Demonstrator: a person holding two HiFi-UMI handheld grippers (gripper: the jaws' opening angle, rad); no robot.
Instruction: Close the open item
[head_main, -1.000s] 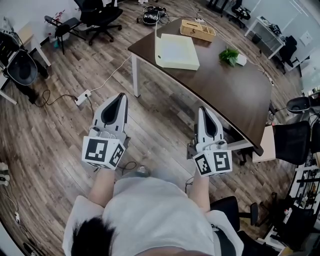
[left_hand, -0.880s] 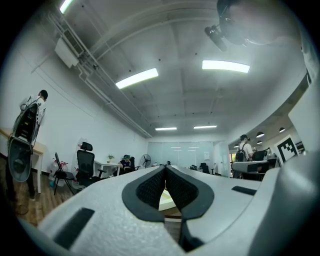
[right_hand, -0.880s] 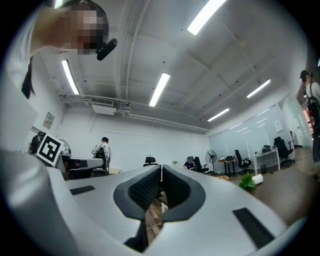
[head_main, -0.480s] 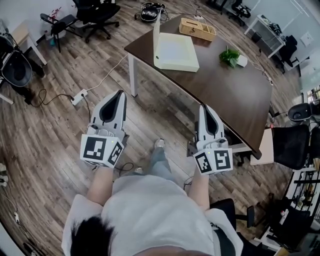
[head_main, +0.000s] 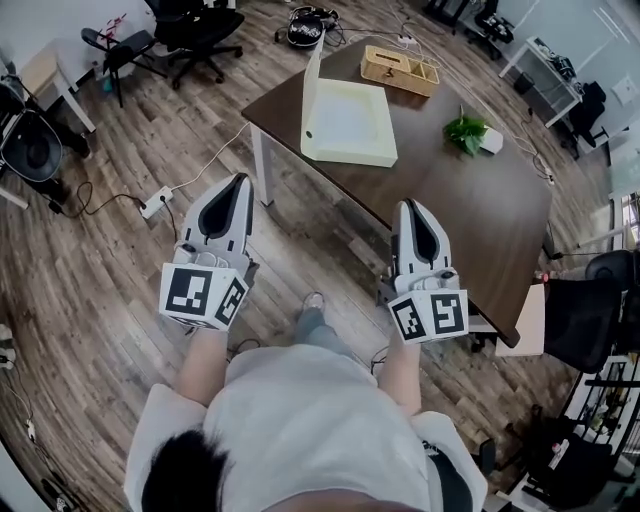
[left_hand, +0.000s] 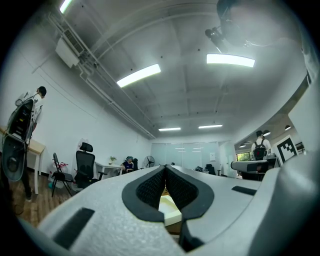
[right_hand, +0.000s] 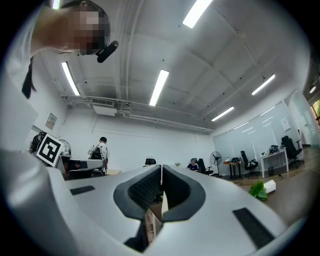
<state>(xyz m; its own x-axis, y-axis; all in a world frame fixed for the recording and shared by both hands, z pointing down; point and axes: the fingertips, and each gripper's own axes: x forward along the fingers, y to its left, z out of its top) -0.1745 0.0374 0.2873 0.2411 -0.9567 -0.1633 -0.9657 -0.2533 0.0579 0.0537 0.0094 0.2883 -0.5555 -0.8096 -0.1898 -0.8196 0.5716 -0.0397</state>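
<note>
While held level above wood-plank floor, pressed together on nothing: left gripper, right gripper. Ahead of both jaw tips, on dark table, open cream box, lid upright. Black-and-white square markers on cubes behind the jaws; office chairs beyond.

My left gripper and right gripper are pale grey tapering shells with black textured jaw linings. Each carries a white cube with black square markers. I wear a light grey short-sleeved shirt, and my hair is dark.
</note>
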